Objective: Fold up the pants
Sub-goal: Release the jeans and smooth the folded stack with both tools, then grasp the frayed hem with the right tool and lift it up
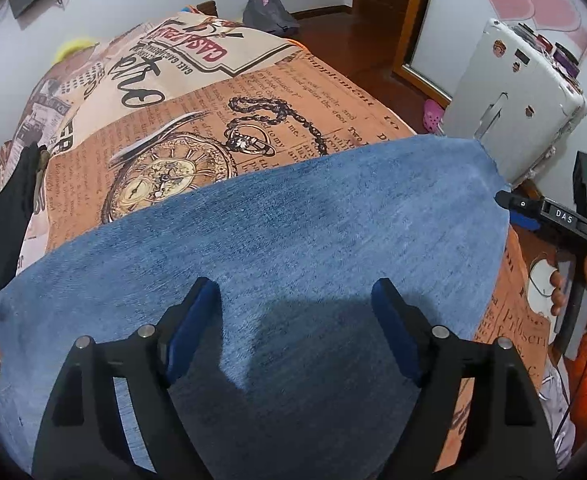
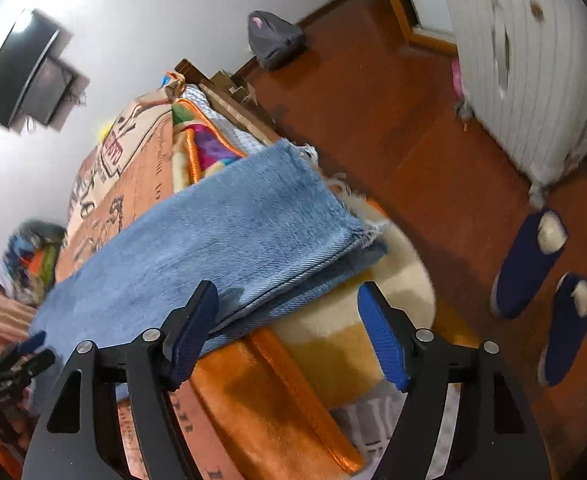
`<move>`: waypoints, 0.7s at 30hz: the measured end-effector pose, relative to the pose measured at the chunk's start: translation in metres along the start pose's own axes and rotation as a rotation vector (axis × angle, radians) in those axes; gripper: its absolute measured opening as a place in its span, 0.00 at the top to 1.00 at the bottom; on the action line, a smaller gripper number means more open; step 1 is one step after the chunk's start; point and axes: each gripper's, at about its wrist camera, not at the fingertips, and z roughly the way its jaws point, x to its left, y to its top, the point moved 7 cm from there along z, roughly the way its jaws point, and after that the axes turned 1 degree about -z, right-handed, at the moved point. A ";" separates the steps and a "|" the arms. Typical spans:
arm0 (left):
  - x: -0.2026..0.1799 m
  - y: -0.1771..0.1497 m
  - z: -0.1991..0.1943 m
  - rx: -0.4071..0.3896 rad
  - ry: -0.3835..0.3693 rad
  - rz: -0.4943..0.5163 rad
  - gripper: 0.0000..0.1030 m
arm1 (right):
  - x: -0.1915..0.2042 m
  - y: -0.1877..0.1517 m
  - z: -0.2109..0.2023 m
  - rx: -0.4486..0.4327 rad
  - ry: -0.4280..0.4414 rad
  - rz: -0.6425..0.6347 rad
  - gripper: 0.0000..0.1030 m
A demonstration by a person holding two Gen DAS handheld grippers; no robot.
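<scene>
light: bright, even indoor | shadow: dark patch on pants (image 1: 293, 240) between the fingers | blur: right wrist view smeared | edges: fisheye bending, black corners

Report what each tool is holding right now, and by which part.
Nothing is held. The left tool hangs open above the jeans; the right tool is open at their edge, pads not pressing.

Your right claw (image 1: 511, 210) is cut off at the right edge of the left wrist view. The pants (image 2: 221, 240) run out of frame lower left, and the slippers (image 2: 527, 264) are blurred.
</scene>
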 end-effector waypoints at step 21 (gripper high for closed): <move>-0.007 0.000 0.000 -0.002 -0.024 -0.017 0.16 | 0.008 0.025 -0.010 -0.104 0.075 0.033 0.87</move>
